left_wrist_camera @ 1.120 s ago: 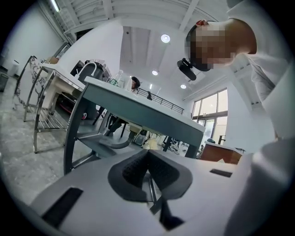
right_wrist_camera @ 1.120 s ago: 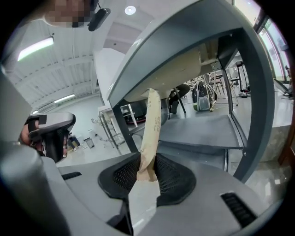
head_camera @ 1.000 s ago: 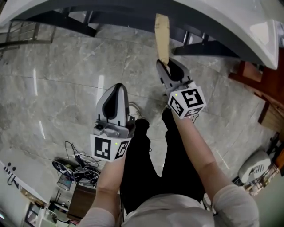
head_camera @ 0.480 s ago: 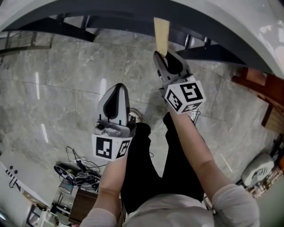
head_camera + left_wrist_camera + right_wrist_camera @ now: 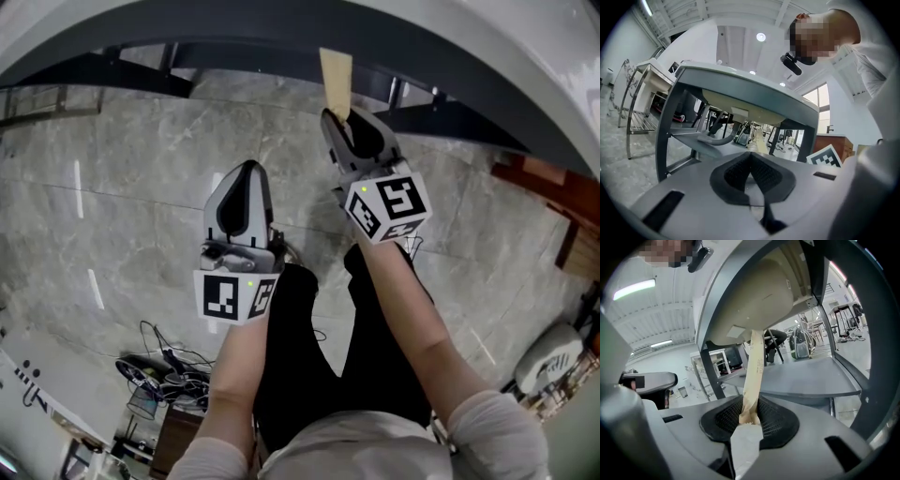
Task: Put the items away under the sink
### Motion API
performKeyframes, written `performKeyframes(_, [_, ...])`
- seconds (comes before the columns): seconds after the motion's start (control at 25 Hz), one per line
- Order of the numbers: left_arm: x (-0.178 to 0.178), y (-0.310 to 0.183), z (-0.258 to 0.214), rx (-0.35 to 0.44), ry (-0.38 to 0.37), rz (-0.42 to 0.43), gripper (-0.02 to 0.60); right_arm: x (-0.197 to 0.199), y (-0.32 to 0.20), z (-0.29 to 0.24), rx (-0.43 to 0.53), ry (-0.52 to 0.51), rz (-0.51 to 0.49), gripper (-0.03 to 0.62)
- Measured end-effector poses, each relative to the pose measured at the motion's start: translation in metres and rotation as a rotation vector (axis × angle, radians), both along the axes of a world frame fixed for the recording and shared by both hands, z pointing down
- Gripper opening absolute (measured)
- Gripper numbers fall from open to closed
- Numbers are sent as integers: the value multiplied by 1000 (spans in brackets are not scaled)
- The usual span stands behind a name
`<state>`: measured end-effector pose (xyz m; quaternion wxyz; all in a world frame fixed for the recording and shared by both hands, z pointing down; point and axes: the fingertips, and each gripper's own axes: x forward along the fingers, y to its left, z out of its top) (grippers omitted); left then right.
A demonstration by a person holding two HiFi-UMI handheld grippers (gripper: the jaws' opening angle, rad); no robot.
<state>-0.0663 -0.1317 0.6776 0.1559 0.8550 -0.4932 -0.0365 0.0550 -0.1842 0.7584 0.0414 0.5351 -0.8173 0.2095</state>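
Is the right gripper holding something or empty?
Holding. The right gripper is shut on a tan paper strip that sticks up out of it toward the sink's underside.

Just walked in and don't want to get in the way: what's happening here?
A person stands at a sink, a gripper in each hand. The right gripper clamps a brown paper packet and points it toward the shelf under the sink. The left gripper hangs beside it, fingers closed on nothing.

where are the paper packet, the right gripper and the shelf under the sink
paper packet (image 5: pixel 753 371), right gripper view, its middle above the jaws
right gripper (image 5: pixel 343 120), head view, between its fingertips
shelf (image 5: pixel 811 378), right gripper view, its bare top
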Motion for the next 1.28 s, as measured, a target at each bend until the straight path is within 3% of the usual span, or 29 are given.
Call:
performKeyframes(0.28, [8, -21, 6, 39, 8, 7, 3, 11, -15, -3, 36, 1, 20, 114])
performKeyframes(0.64, [7, -30, 6, 37, 27, -2, 3, 20, -71, -2, -29, -35, 83, 114])
performKeyframes(0.76, [5, -30, 10, 28, 31, -10, 3, 34, -91, -13, 3, -46, 142, 183])
performKeyframes(1.08, [-1, -26, 8, 7, 35, -24, 3, 22, -82, -30, 66, 49, 112, 184])
performKeyframes(1.28, [3, -16, -6, -15, 30, -22, 3, 15, -62, -45, 56, 66, 82, 176])
